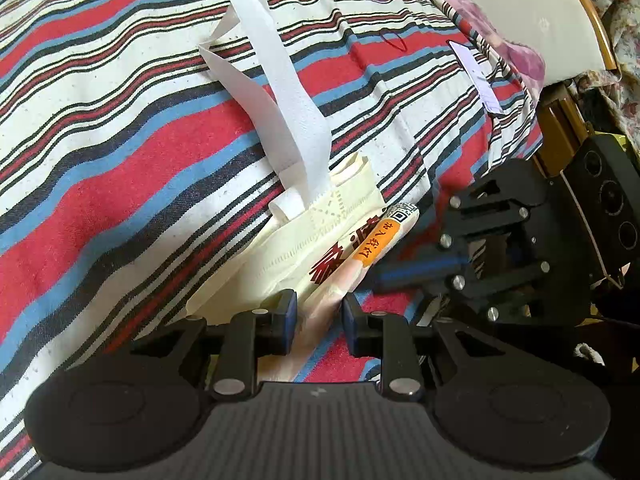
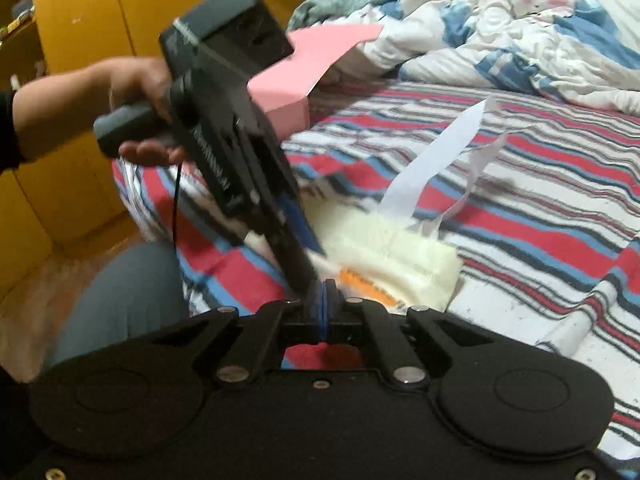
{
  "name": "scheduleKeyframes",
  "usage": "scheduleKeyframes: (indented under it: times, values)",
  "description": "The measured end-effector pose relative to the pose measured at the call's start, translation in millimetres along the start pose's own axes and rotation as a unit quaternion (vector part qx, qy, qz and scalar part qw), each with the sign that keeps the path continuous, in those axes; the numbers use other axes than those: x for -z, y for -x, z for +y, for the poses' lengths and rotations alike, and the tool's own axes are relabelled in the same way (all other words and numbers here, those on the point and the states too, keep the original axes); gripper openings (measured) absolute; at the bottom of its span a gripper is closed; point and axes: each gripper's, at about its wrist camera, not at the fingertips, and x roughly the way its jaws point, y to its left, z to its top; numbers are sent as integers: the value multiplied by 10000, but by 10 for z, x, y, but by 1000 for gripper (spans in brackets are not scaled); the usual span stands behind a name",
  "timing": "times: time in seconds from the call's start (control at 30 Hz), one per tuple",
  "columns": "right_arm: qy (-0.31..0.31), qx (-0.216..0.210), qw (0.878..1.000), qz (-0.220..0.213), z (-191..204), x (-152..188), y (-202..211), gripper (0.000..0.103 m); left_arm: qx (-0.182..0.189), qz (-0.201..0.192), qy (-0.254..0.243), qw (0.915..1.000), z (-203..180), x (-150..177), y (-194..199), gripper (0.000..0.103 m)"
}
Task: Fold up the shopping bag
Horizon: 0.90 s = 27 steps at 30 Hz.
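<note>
Striped bedspread (image 1: 120,152) carries one folded shopping bag (image 1: 320,248) — left gripper (image 1: 319,320) parted around it, right gripper (image 2: 325,300) closed, empty.

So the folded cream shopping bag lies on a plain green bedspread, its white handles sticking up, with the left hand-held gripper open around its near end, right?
Not quite: the bedspread is striped red, blue, black and white, not plain green, as the left wrist view shows. The rest holds: folded cream shopping bag, white handles up, left hand-held gripper open around its near end.

Home bedroom: striped bedsheet (image 1: 120,128), rumpled duvet (image 2: 520,32).

one shopping bag (image 1: 320,240), two handles (image 1: 288,92), two claws (image 1: 318,320)
</note>
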Motion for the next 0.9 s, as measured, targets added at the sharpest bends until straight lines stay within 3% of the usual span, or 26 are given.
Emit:
scheduleKeyframes:
  times: [0.3,0.4,0.53,0.67,0.77,0.9]
  values:
    - [-539,90,9985,-63,-135,-24,-129,0,50,119,119,9998,54,-57,-52,24]
    - [-1157,-3,9933,-31,-309,-59,-157,0,-54,170,-27,9998,10,-98,-60,24]
    - [-1828,-195,9828,157,-556,-101,-203,0,-793,-310,-619,9944,-222,-82,127,24]
    - [-2147,-405,9753,331,-706,-141,-231,0,-1289,-1115,-1234,9776,-466,28,429,24]
    - [-2163,-451,9746,363,-727,-153,-229,0,-1336,-1150,-1411,9742,-562,60,391,24]
    - [-2053,-390,9772,369,-688,-179,-218,0,-1655,-726,-1687,9690,-565,99,62,24]
